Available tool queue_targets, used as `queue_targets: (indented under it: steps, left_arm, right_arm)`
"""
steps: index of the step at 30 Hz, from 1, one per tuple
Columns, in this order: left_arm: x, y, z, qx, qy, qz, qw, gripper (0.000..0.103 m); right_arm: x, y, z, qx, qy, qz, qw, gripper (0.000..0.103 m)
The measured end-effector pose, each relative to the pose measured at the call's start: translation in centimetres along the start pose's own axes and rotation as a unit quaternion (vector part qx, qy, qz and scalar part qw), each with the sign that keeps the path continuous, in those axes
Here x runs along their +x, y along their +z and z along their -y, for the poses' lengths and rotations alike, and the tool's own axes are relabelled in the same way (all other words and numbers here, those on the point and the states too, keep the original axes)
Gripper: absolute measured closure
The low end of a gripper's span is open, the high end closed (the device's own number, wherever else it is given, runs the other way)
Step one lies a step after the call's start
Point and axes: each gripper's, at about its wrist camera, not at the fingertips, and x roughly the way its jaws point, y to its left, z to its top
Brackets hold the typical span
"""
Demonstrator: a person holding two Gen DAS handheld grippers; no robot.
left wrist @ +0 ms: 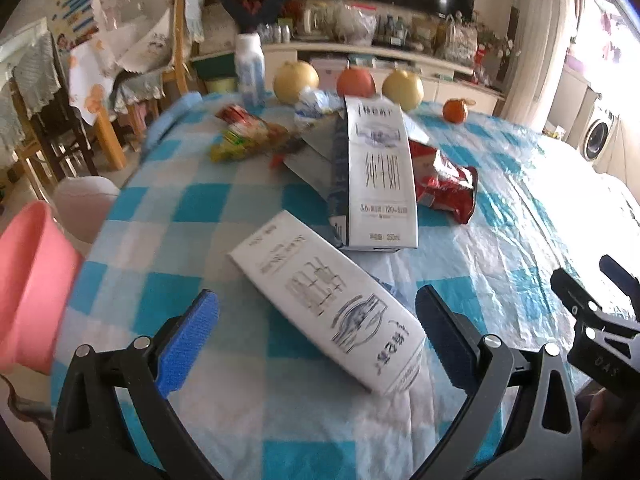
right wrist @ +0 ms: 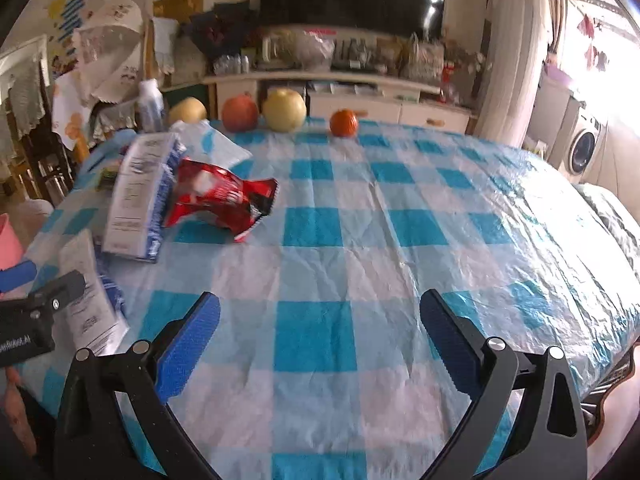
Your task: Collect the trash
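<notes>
A white milk carton (left wrist: pixel 328 312) lies flat on the blue-and-white checked tablecloth (left wrist: pixel 168 216), its near end between the fingers of my left gripper (left wrist: pixel 316 296), which is open with the pads clear of it. A second milk carton (left wrist: pixel 378 176) lies just beyond it, with a crumpled red snack bag (left wrist: pixel 444 184) beside it. Farther back are a yellow-green wrapper (left wrist: pixel 248 136) and a crumpled white-blue wrapper (left wrist: pixel 316 104). My right gripper (right wrist: pixel 320 340) hangs open over bare cloth, to the right of the cartons (right wrist: pixel 138 196) and red bag (right wrist: pixel 220 196).
A pink bin (left wrist: pixel 28 288) and a white bin (left wrist: pixel 84 204) stand off the table's left edge. Along the far edge are a white bottle (left wrist: pixel 250 68), three large round fruits (right wrist: pixel 286 110) and a small orange (right wrist: pixel 344 122). Chairs stand at the left.
</notes>
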Motion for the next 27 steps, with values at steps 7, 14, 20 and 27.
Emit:
queue_targets:
  steps: [7, 14, 20, 27]
  left_arm:
    - [-3.3, -0.6, -1.4, -0.007, 0.016, 0.040, 0.9991, 0.004]
    - [-5.9, -1.2, -2.1, -0.012, 0.025, 0.073, 0.9969, 0.004]
    - [-7.3, -1.9, -2.1, 0.000, 0.039, 0.094, 0.9948, 0.004]
    - [-8.1, -2.1, -2.4, -0.005, 0.034, 0.115, 0.9928, 0.004]
  right_arm:
    - [-3.6, -0.9, -0.4, 0.000, 0.010, 0.051, 0.999, 0.004]
    - [-6.6, -1.8, -0.8, -0.009, 0.003, 0.097, 0.995, 0.004]
    - [-8.1, -2.3, -1.1, -0.020, 0.006, 0.119, 0.993, 0.004]
    - [-8.7, -2.6, -0.7, -0.011, 0.020, 0.131, 0.991, 0.004]
